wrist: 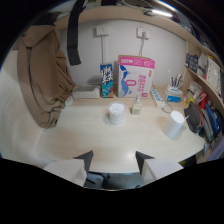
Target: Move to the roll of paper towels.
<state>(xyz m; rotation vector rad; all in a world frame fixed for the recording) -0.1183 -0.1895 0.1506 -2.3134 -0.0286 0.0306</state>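
while the claw hangs back at the near edge of the desk, nothing is in its grasp.
claw state: released, the two dark fingertips standing apart with only bare desk edge and dark floor showing in the gap.
task's thing: the roll of paper towels, a white upright cylinder, stands ahead of the claw and well off to its right, near the cluttered shelf.
straight ahead: a small round white tub sits on the desk beyond the fingers, almost on their centre line, with a little bottle just past it and slightly to the right.
far back: a blue carton and a pink and white box lean at the wall, well beyond the tub.
left of the claw: a brown cloth drapes down over the desk's far left side.
progress, as a judgement: the approach looks barely begun, since the roll is well apart from the fingers and off their line.
risk one: pushing straight forward would likely meet the tub, not the roll, because the claw points at the middle of the desk.
risk two: swinging right too widely could brush the shelf clutter just beside the roll.
risk three: the roll looks light and tall, so a fast arrival could tip it.
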